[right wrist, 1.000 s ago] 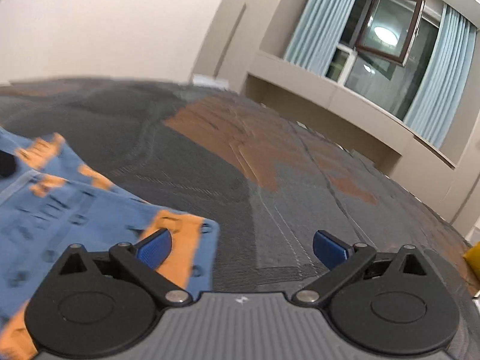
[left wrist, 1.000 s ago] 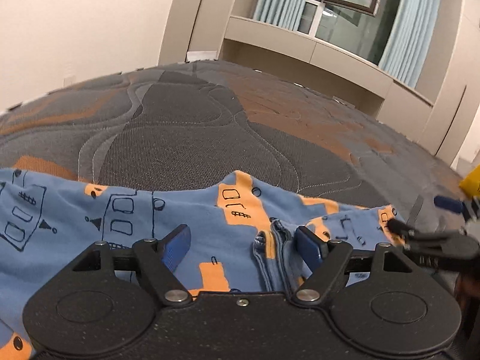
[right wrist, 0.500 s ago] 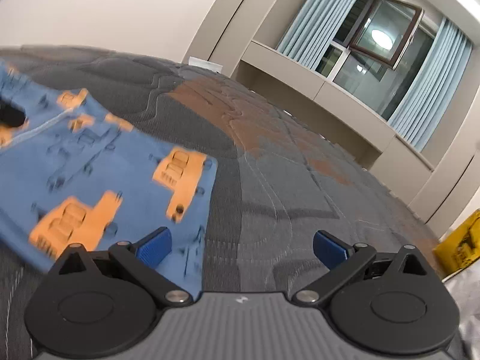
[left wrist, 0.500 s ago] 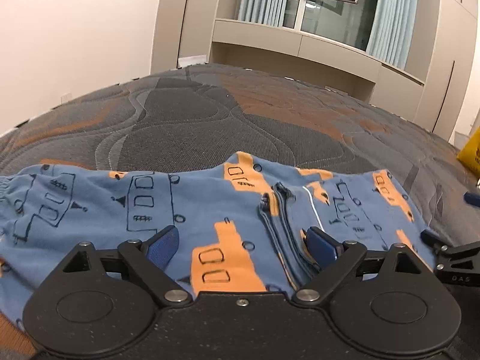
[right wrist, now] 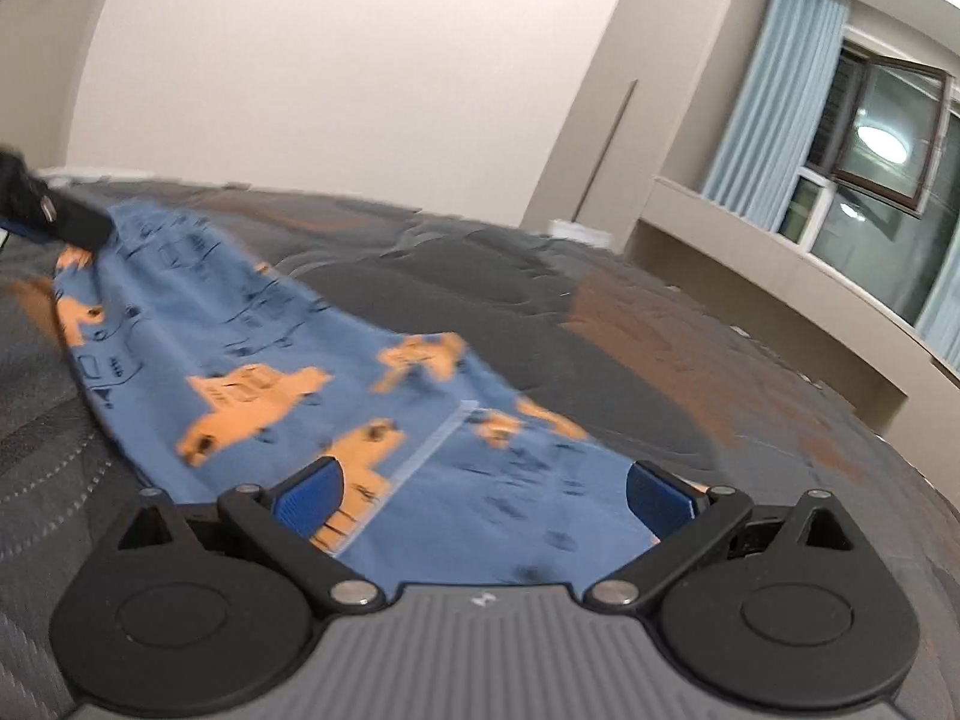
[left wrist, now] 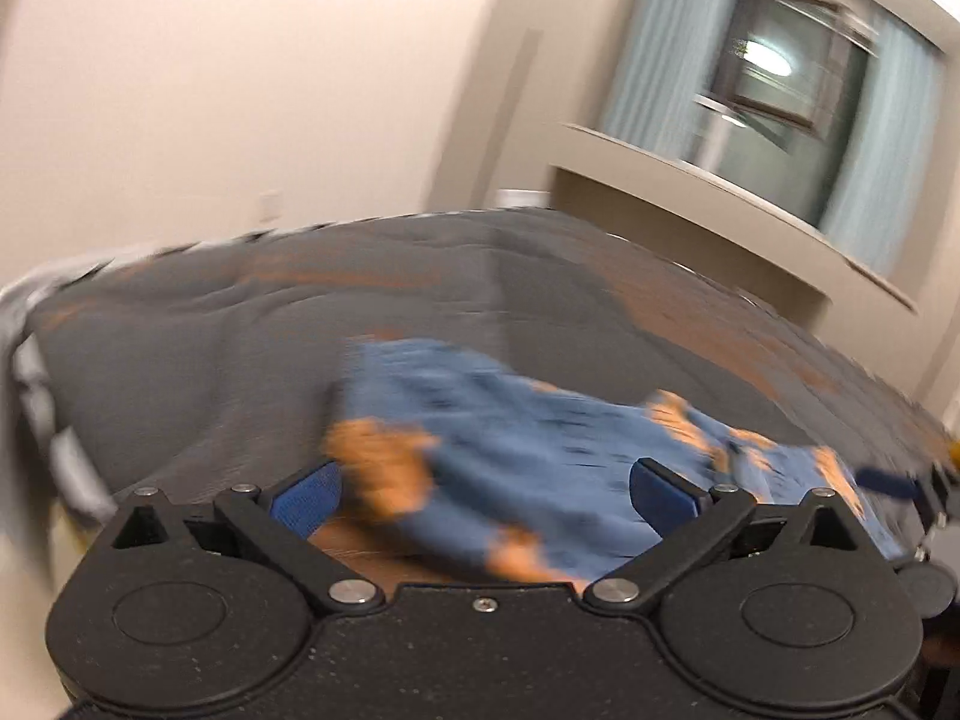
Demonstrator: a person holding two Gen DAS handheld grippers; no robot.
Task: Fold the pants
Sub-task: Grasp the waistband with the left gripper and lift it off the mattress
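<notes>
Blue pants point(right wrist: 336, 372) with orange vehicle prints lie flat and lengthwise on the grey and orange quilted mattress point(right wrist: 630, 312). My right gripper point(right wrist: 483, 495) is open just over their near end, with cloth showing between the blue pads but not pinched. In the blurred left wrist view the pants point(left wrist: 540, 450) lie ahead and to the right. My left gripper point(left wrist: 483, 489) hangs over their left end with its jaws opening, the pads clear of the cloth. A black linkage point(right wrist: 66, 219) of the left tool shows at the far end of the pants.
The mattress edge with pale piping point(left wrist: 36, 372) curves down the left of the left wrist view. A beige wall stands behind the bed. A window ledge point(right wrist: 780, 264), a window and blue curtains point(right wrist: 774, 102) run along the right side.
Both views have swung. The left gripper has drawn left toward the end of the pants and its jaws have widened. The right gripper has come over the pants, which now fill the space between its fingers.
</notes>
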